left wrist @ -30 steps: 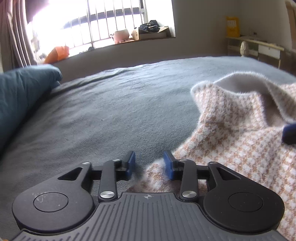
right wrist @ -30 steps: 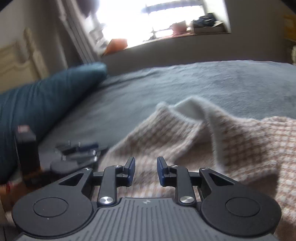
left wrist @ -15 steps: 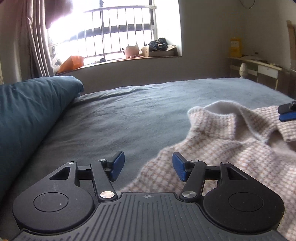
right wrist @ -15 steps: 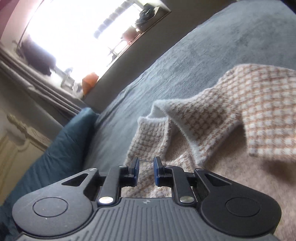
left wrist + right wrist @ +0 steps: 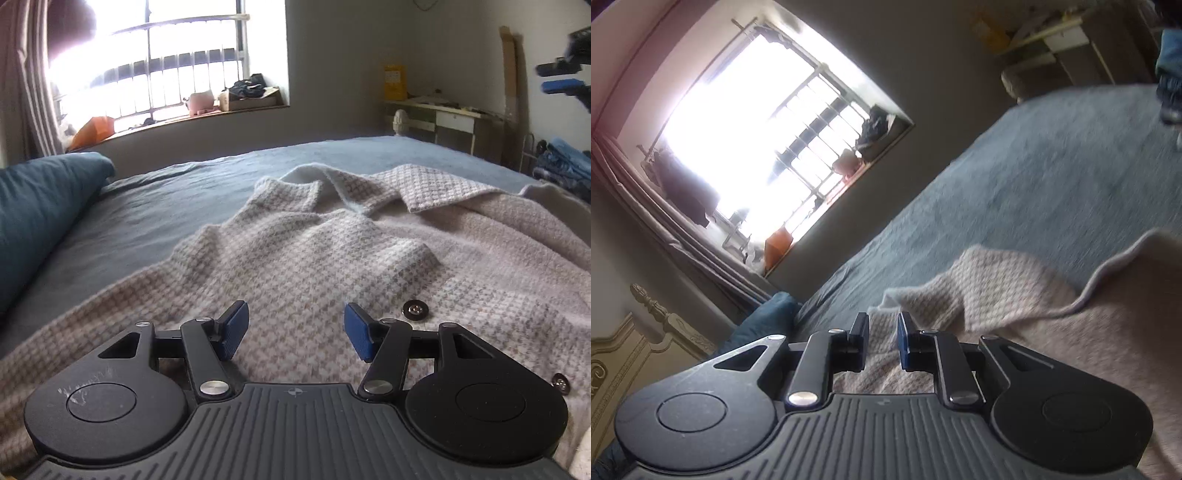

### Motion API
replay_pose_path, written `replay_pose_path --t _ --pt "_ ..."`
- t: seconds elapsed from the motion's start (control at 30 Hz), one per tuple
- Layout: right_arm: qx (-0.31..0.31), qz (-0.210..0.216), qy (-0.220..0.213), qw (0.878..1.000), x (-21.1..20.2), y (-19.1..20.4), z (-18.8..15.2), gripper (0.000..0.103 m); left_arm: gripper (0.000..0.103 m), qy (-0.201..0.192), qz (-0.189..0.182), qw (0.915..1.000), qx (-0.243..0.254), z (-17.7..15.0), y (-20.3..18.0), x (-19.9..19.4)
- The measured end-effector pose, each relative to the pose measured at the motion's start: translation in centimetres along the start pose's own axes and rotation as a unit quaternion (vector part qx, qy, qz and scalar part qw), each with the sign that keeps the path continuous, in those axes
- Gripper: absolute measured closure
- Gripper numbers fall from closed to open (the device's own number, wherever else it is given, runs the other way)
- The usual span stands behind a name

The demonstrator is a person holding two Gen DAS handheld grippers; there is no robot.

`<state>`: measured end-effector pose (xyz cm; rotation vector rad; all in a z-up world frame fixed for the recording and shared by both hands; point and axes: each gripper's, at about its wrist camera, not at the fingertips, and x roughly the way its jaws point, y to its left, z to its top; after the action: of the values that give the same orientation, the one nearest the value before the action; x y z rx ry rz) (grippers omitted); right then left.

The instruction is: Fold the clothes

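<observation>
A grey-blue bed [image 5: 192,206] by a barred window [image 5: 166,74] holds a checked knit cardigan [image 5: 314,258], spread out and rumpled.

The left gripper [image 5: 295,328] hovers released above it; the right gripper [image 5: 882,339], raised and tilted, stands narrowly parted, grasping nothing. Smoothing the far collar first would likely keep folds even.

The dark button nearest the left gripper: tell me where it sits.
In the left wrist view, the dark button lies on the checked garment, just right of and beyond the left gripper's right finger.
</observation>
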<state>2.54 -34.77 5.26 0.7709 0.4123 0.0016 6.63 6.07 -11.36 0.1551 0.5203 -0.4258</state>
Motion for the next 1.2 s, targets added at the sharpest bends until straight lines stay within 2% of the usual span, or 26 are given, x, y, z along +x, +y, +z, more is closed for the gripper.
replay_pose_path --t 0.1,0.17,0.23,0.33,0.4,0.47,0.6,0.67,0.7,0.77,0.83,0.9,0.97,1.07,1.1,1.2 --pt "-0.020 -0.016 -0.066 0.997 -7.7 0.9 2.6 0.086 0.045 -0.011 0.012 0.9994 -0.030 -0.3 0.7 -2.6" --pt "-0.036 -0.027 -0.118 0.992 -13.4 1.4 4.4 0.086 0.045 -0.012 -0.001 0.9993 -0.035 -0.7 -0.1 -3.5" --pt "-0.060 -0.043 -0.169 0.983 -19.1 2.1 6.0 0.086 0.045 -0.010 -0.020 0.9991 -0.036 -1.0 -1.2 -4.0" --pt "-0.095 -0.074 -0.245 0.962 -26.4 2.9 7.4 0.086 0.045 -0.007 -0.049 0.9981 -0.036 -1.6 -2.8 -4.7" --pt "-0.099 -0.088 -0.265 0.955 -29.3 2.6 7.4 0.086 0.045 -0.004 -0.069 0.9970 -0.036 -1.9 -3.9 -5.1" --pt "-0.086 -0.100 -0.269 0.954 -30.8 1.7 6.9 0.086 0.045 0.001 -0.093 0.9953 -0.029 -2.5 -5.5 -5.4" --pt "-0.050 -0.117 -0.240 0.963 -30.0 -0.7 5.3 0.086 0.045 0.023 -0.140 0.9858 0.089 -5.8 -12.8 -4.8" --pt "-0.049 -0.123 -0.217 0.967 -28.6 -1.3 4.5 0.086 0.045 0.052 -0.142 0.9782 0.143 -8.2 -15.8 -3.9" --pt "-0.055 -0.127 -0.198 0.970 -27.8 -1.5 3.9 0.086 0.045 0.070 -0.130 0.9776 0.150 -9.4 -16.7 -3.2" --pt "-0.078 -0.141 -0.151 0.975 -25.2 -1.4 3.1 0.086 0.044 0.064 -0.120 0.9821 0.130 -10.7 -16.9 -3.1" --pt "-0.126 -0.149 -0.071 0.978 -21.4 -0.5 2.0 0.086 0.044 0.063 -0.136 0.9842 0.093 -10.4 -15.8 -3.5" --pt "-0.191 -0.124 0.042 0.973 -16.7 1.0 0.1 0.086 0.044 0.060 -0.155 0.9847 0.054 -10.1 -14.6 -4.0" --pt "-0.254 -0.106 0.128 0.953 -11.7 2.3 -3.2 0.086 0.044 0.049 -0.176 0.9830 0.016 -9.7 -13.4 -4.4" --pt "-0.334 -0.089 0.241 0.907 -4.5 3.0 -9.0 0.086 0.044 0.068 -0.207 0.9759 0.008 -10.0 -13.0 -4.0" --pt "-0.356 -0.086 0.269 0.891 -3.0 2.8 -10.7 0.086 0.044 0.074 -0.215 0.9737 0.012 -10.4 -13.0 -3.8" --pt "-0.416 -0.095 0.316 0.847 -1.4 1.1 -15.1 0.086 0.044 0.063 -0.227 0.9708 0.043 -11.9 -13.5 -4.3"
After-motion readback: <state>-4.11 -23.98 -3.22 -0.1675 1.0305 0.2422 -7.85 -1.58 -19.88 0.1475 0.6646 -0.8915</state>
